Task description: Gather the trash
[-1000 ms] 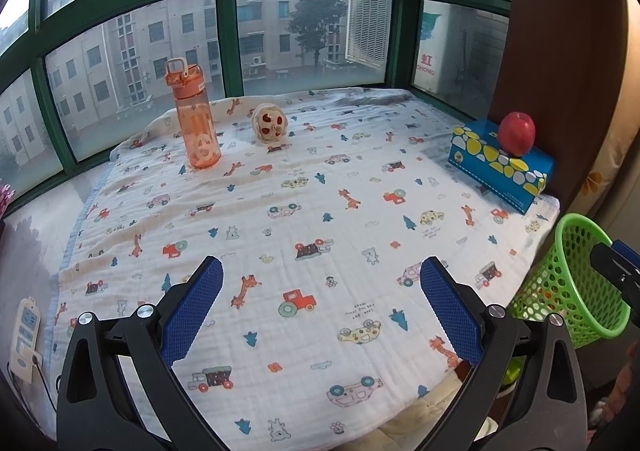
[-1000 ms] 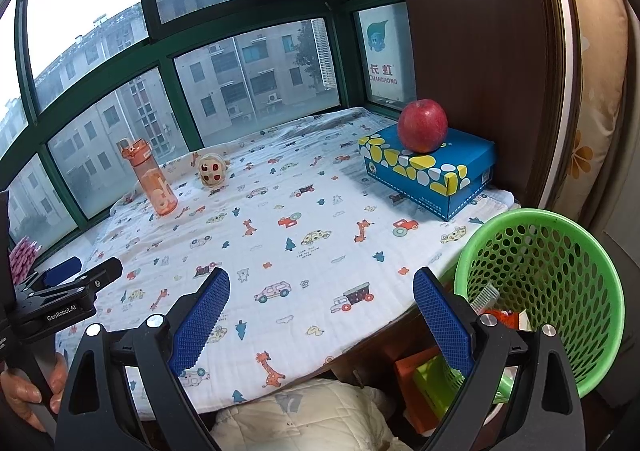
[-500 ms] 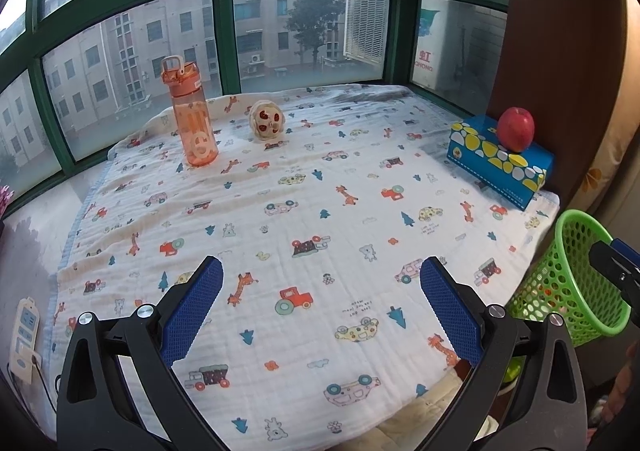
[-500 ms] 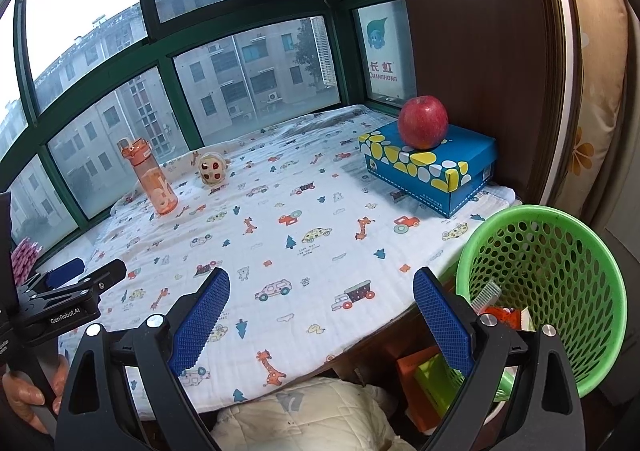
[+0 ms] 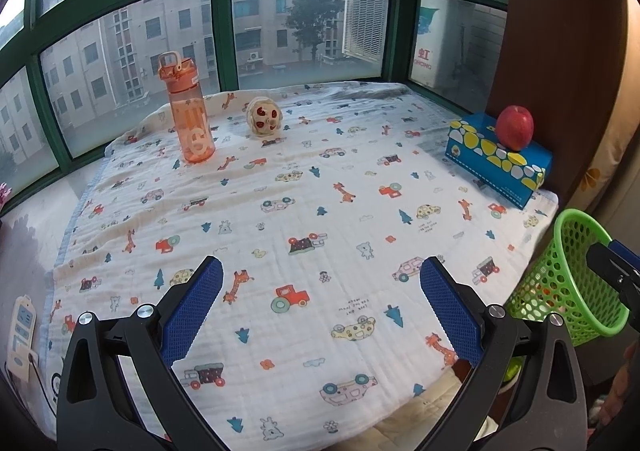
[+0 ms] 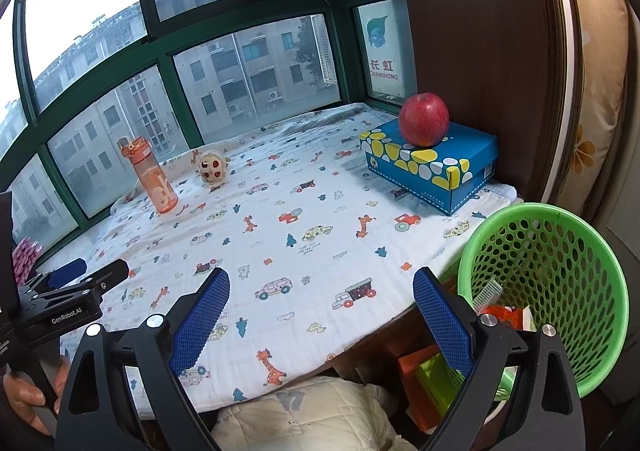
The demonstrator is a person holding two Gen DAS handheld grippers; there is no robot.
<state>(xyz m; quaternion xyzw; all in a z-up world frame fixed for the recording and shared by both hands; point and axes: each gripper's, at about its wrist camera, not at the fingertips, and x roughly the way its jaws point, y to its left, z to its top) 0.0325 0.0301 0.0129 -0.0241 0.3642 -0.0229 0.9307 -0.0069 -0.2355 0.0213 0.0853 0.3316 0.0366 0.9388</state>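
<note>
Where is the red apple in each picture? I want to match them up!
Left wrist view: the red apple is at the far right, sitting on the blue spotted box.
Right wrist view: the red apple is upper right of centre, on the same box.
Shared landmark: the orange bottle standing near the window, left of the apple in both.

Left tool [image 5: 320, 283] hangs wide open over the printed blanket [image 5: 304, 211], holding nothing. Orange bottle [image 5: 188, 111] stands near the far edge, green basket [image 5: 576, 275] off the right edge.
</note>
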